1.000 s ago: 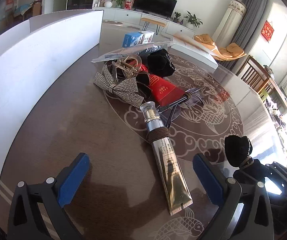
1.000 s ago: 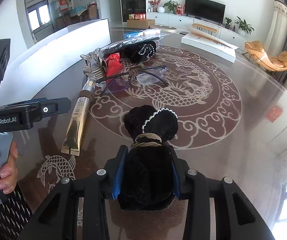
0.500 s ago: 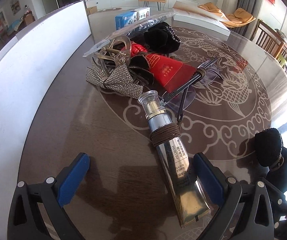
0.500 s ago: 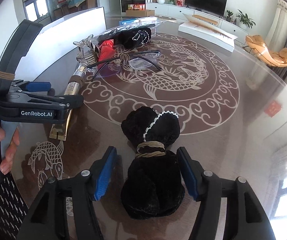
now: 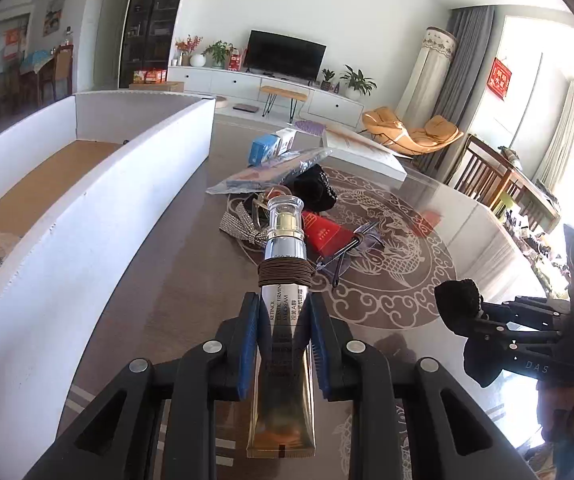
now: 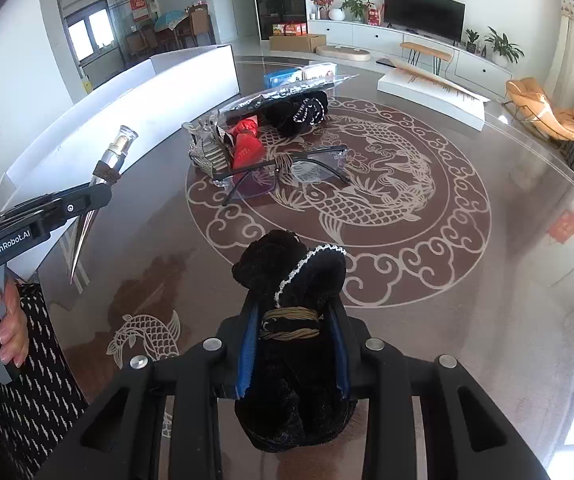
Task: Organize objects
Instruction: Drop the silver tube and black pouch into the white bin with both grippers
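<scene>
Left gripper (image 5: 285,344) clamped on a gold tube (image 5: 283,364), blue pads pressing both flanks. Tube lifted off the table (image 5: 159,300), clear cap (image 5: 285,210) pointing forward and up, brown cord (image 5: 285,274) wound around the silver neck. Seen from the right wrist: tube (image 6: 101,184) slanting up and away, crimped end lowest, clear of the tabletop, beside the white box (image 6: 159,96).

Right gripper (image 6: 293,344) clamped on a black pouch (image 6: 293,360), pads squeezing it at the tan cord tie (image 6: 289,322). Pouch top with a beaded trim (image 6: 307,262) bulging past the fingertips; bottom hanging below the jaws (touching the table or not, cannot tell). From the left wrist: same pouch (image 5: 457,300) poking out of the right gripper at the far right.

On the table (image 6: 467,300), a cluster near the box: glasses (image 6: 287,168) with a cord at the bridge, red packet (image 6: 245,150), rhinestone band (image 6: 207,154), second black pouch (image 6: 301,114), foil bag (image 6: 287,90) resting over that pouch, blue carton (image 6: 283,77) behind. Well apart from both grippers.

Box long and open-topped, along the left edge of the table, brown floor (image 5: 27,196) visible inside.
</scene>
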Tool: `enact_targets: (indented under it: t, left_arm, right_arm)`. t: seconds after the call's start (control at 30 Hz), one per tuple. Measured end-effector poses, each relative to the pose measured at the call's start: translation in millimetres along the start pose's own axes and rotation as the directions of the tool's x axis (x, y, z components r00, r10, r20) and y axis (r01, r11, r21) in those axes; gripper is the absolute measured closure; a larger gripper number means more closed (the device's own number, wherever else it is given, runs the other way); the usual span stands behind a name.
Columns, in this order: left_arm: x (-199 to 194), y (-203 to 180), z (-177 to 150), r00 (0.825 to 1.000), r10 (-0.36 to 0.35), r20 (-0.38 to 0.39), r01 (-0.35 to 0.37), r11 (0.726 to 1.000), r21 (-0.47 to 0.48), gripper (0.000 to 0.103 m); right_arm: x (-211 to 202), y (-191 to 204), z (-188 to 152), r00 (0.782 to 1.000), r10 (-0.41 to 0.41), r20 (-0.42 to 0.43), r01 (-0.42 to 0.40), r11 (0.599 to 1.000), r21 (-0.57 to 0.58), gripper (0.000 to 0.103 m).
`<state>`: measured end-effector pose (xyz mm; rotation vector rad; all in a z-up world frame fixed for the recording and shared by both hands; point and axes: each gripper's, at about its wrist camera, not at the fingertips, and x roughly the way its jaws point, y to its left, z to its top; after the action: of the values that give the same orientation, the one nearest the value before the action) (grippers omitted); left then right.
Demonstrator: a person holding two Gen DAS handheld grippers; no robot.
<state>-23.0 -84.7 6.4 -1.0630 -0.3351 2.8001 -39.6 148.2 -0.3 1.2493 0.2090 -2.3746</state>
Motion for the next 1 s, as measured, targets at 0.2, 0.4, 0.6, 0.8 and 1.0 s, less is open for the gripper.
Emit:
enact_targets:
  t: [0.2, 0.4, 0.6, 0.8, 1.0]
  left_arm:
    - [-72.2, 48.3, 28.5, 0.991, 0.001, 0.135, 0.017, 0.991, -0.134, 0.079]
    - [-113.7, 135.2, 66.9, 0.972, 0.188, 0.142, -0.154, 0.963, -0.221, 0.078]
    - [-82.2, 209.6, 68.1, 0.95, 0.306, -0.061, -0.311, 0.914, -0.262, 0.078]
    - [-51.1, 228.7, 57.1, 0.899, 0.4, -0.181, -0.436, 0.859, -0.269, 0.05]
    - [-72.8, 199.3, 42.2, 0.88, 0.47, -0.067, -0.468, 0.837, -0.282, 0.013]
  right_arm:
    - [-16.4, 47.0, 47.2, 0.99, 0.105, 0.089, -0.103, 0.994, -0.026, 0.071]
    - [-8.7, 147.5, 136.2, 0.939, 0.298, 0.172, -0.284, 0.954, -0.099, 0.07]
    - [31.3, 261.8, 198.9, 0.902, 0.408, 0.141, -0.382, 0.907, -0.176, 0.07]
    - [101.3, 317.1, 207.7, 0.936, 0.353, -0.007, -0.348, 0.92, -0.179, 0.045]
    - [75.8, 274.9, 189.8, 0.937, 0.305, 0.172, -0.291, 0.951, -0.102, 0.013]
